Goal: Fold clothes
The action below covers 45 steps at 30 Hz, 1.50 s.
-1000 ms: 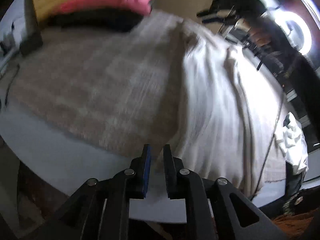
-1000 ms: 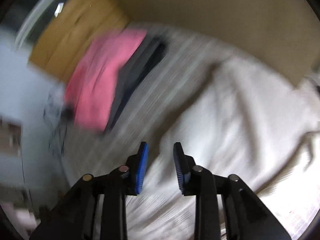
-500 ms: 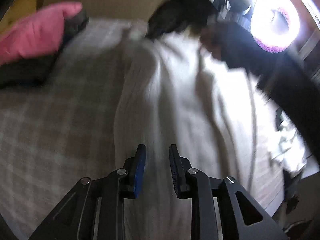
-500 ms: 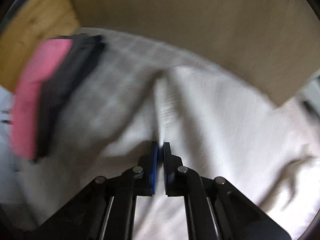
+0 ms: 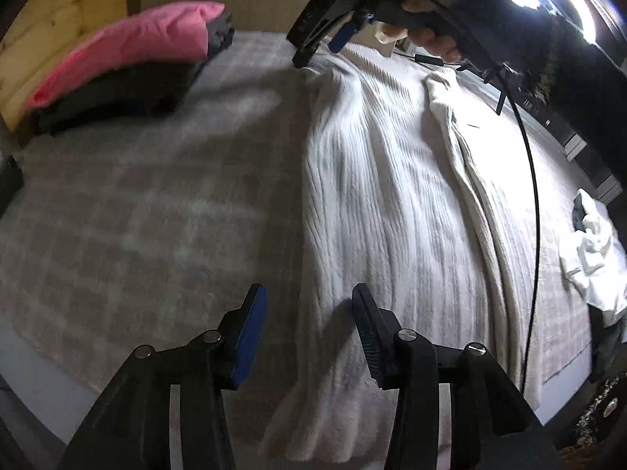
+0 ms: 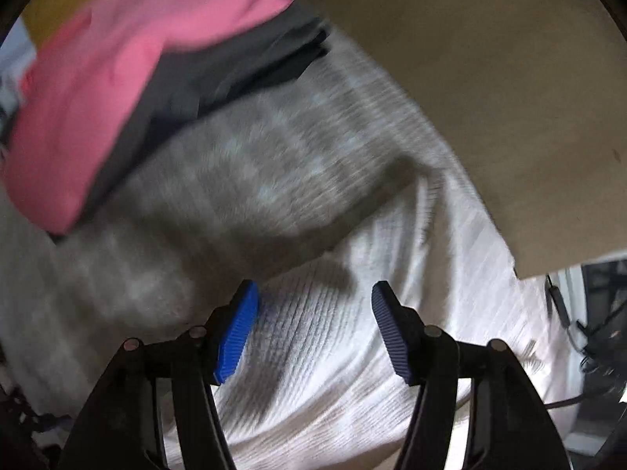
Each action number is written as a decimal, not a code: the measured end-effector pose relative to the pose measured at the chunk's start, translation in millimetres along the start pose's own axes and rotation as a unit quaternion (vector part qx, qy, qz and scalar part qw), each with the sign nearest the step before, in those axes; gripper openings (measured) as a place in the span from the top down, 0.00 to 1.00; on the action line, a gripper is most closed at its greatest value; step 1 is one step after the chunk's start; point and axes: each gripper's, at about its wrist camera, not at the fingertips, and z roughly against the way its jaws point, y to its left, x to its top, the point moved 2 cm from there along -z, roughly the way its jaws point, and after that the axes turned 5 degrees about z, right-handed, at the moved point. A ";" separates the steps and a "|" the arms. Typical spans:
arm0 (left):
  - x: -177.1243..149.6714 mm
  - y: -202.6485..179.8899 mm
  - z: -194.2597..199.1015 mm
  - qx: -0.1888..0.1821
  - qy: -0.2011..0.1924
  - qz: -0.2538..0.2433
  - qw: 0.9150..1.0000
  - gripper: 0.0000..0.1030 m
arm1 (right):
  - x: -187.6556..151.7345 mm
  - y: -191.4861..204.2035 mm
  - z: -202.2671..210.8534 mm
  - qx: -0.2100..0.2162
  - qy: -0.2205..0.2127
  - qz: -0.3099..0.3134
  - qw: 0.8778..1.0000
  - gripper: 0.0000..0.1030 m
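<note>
A white ribbed knit garment (image 5: 392, 196) lies spread over the checked blanket (image 5: 137, 215) on the bed. My left gripper (image 5: 309, 305) hangs over the garment's near left edge; its jaws are opening and no cloth is pinched between the pads. In the left wrist view the right gripper (image 5: 325, 43), held by a hand in a dark sleeve, is at the garment's far edge. In the right wrist view the right gripper (image 6: 315, 297) is over the white knit (image 6: 352, 352), jaws opening, the pads apart from the cloth.
A folded stack with a pink garment (image 5: 129, 51) on dark clothes (image 5: 117, 94) sits at the bed's far left, also large in the right wrist view (image 6: 98, 78). A crumpled white cloth (image 5: 591, 258) lies at the right edge. A black cable (image 5: 533, 196) hangs across the garment.
Both grippers' jaws have spread apart; the right was shut half a second ago. The left gripper moved over the white garment's edge, and the right swung down toward its far edge.
</note>
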 end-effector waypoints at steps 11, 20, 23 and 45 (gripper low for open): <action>-14.2 -13.8 -2.5 0.004 -0.002 -0.029 1.000 0.80 | -62.0 -81.5 15.0 0.118 -0.067 -0.167 0.976 0.90; -18.1 -56.3 18.5 -0.003 -0.031 -0.101 0.994 0.88 | -126.8 -113.1 37.0 0.212 -0.185 -0.291 0.914 0.90; -30.6 -88.0 19.2 -0.038 -0.004 -0.159 0.987 0.82 | -165.6 -135.9 11.8 0.252 -0.161 -0.358 0.885 0.87; -31.8 -59.3 -0.4 -0.025 0.049 -0.100 0.993 0.58 | -264.1 -102.0 74.1 0.131 -0.150 -0.345 0.917 0.67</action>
